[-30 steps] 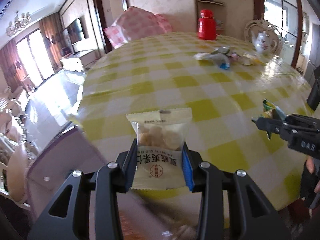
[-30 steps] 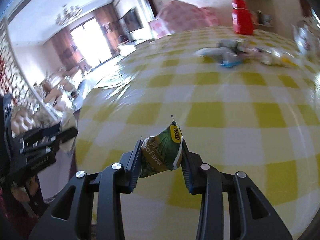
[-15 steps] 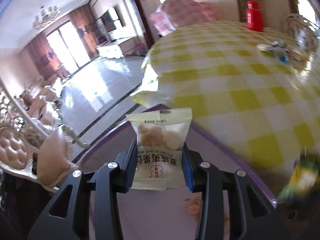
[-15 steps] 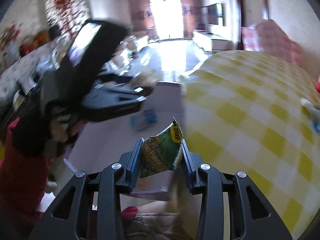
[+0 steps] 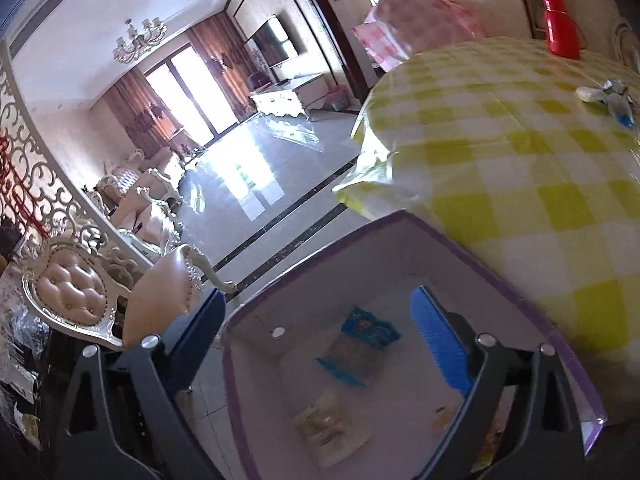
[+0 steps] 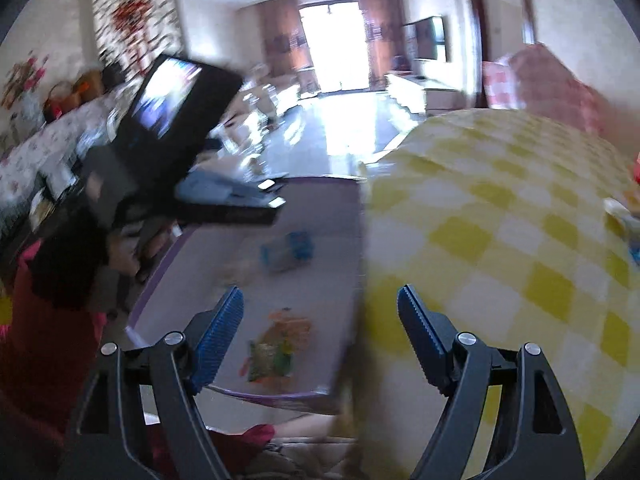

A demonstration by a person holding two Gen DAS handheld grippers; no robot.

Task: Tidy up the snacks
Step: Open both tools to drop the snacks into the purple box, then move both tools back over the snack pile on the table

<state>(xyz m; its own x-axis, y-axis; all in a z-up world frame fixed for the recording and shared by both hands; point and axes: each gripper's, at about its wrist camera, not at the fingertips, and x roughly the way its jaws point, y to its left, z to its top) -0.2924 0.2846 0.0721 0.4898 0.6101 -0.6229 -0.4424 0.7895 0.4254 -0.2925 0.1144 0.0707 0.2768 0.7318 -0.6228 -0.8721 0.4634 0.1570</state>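
A white box with a purple rim (image 5: 472,256) sits below the table's left edge; it also shows in the right wrist view (image 6: 160,268). My left gripper (image 5: 316,316) is open and empty above the box. The pale cracker packet (image 5: 332,432) lies on the box floor beside a blue packet (image 5: 360,344). My right gripper (image 6: 320,312) is open and empty over the box. The green snack packet (image 6: 272,356) lies in the box under it, with a blue packet (image 6: 288,248) farther in. The left gripper's body (image 6: 176,120) shows blurred at the upper left of that view.
The round table with a yellow checked cloth (image 5: 520,152) stands to the right of the box. More snack packets (image 5: 608,96) lie near its far side by a red flask (image 5: 560,24). An ornate chair (image 5: 80,296) stands at the left.
Both grippers have opened. The cracker packet has dropped from the left gripper and the green packet from the right gripper into the box. Both grippers have moved over the box.
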